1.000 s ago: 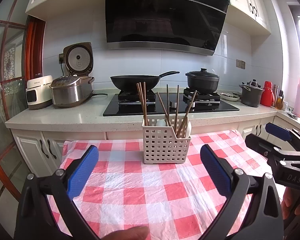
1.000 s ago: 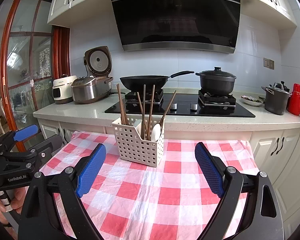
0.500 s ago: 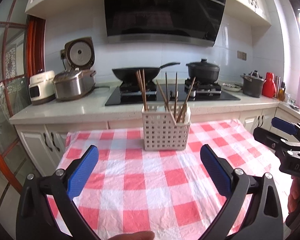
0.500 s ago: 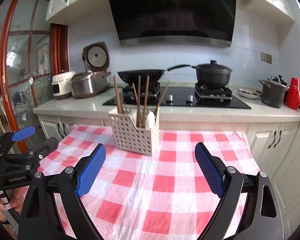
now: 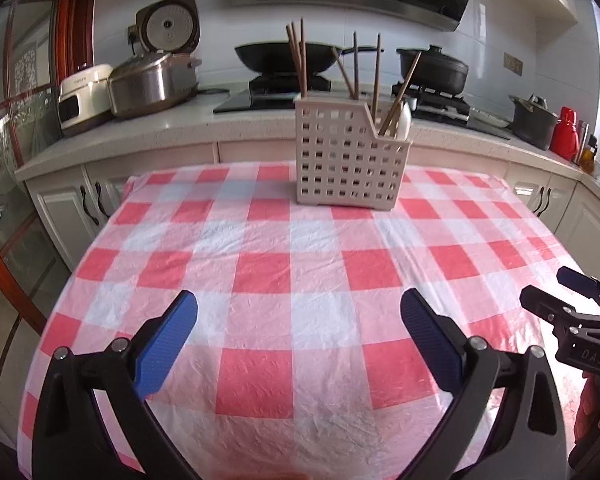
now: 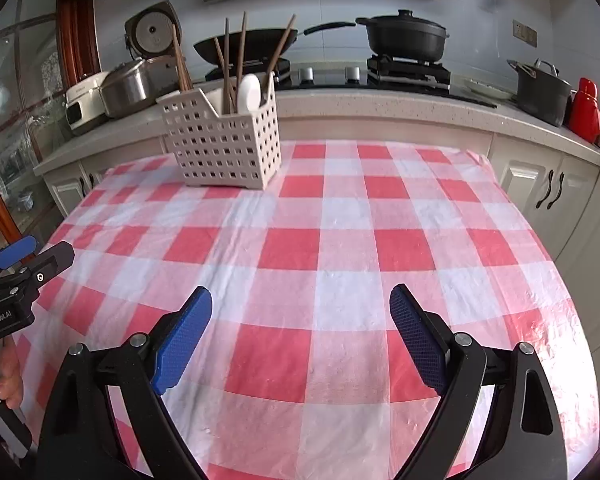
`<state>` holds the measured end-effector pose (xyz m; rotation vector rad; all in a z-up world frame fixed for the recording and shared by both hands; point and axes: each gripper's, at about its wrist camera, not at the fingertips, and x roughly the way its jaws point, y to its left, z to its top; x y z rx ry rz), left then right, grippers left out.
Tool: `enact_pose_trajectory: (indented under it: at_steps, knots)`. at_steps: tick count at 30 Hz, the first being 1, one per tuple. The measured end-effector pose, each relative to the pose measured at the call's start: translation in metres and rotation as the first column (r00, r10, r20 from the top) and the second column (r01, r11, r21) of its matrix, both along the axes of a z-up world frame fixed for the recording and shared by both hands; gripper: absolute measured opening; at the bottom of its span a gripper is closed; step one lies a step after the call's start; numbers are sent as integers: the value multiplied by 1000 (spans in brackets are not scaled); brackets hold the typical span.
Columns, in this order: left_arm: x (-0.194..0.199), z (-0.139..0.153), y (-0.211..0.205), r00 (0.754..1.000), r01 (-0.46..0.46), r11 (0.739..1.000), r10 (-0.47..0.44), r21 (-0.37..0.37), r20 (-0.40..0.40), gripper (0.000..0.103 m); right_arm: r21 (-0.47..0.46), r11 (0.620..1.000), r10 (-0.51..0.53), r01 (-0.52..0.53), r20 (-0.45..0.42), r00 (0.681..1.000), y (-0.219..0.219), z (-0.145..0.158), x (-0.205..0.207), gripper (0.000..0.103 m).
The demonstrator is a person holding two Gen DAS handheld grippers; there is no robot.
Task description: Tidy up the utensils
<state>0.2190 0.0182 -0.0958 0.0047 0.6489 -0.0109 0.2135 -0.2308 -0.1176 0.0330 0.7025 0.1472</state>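
Checked tablecloth [image 5: 300,264] bare near both grippers; utensil basket [image 5: 348,160] near far edge; both grippers' fingers [image 6: 182,340] apart.

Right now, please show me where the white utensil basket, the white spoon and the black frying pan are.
white utensil basket [image 5: 346,160], left wrist view, on its perforated front wall.
white spoon [image 6: 249,92], right wrist view, on its bowl above the rim.
black frying pan [image 5: 274,58], left wrist view, on its dark side.

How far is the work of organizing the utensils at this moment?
Mostly done, it seems: the chopsticks and a white spoon stand in the basket. Both the left gripper and the right gripper are open and hold nothing. No loose utensils show on the tablecloth.
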Motion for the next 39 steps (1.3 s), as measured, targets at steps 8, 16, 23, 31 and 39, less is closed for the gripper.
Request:
enact_pose_trajectory:
  at_steps: [8, 16, 23, 31, 39]
  knots:
    - [26, -38, 27, 992, -27, 997, 35, 67, -124, 98, -118, 993, -41, 30, -97, 994, -28, -30, 28, 85]
    - [48, -54, 122, 967, -153, 986, 164, 73, -197, 98, -56, 983, -183, 175, -199, 963, -124, -49, 41, 85]
    - [59, -63, 175, 946, -182, 983, 179, 17, -272, 98, -82, 983, -178, 164, -213, 961, -153, -50, 39, 84]
    - [61, -65, 180, 951, -138, 990, 135, 12, -278, 99, -79, 977, -209, 196, -216, 954, -162, -49, 36, 85]
    - [59, -66, 182, 954, -114, 993, 112, 11, -277, 99, -77, 979, -201, 189, -216, 955, -163, -50, 35, 85]
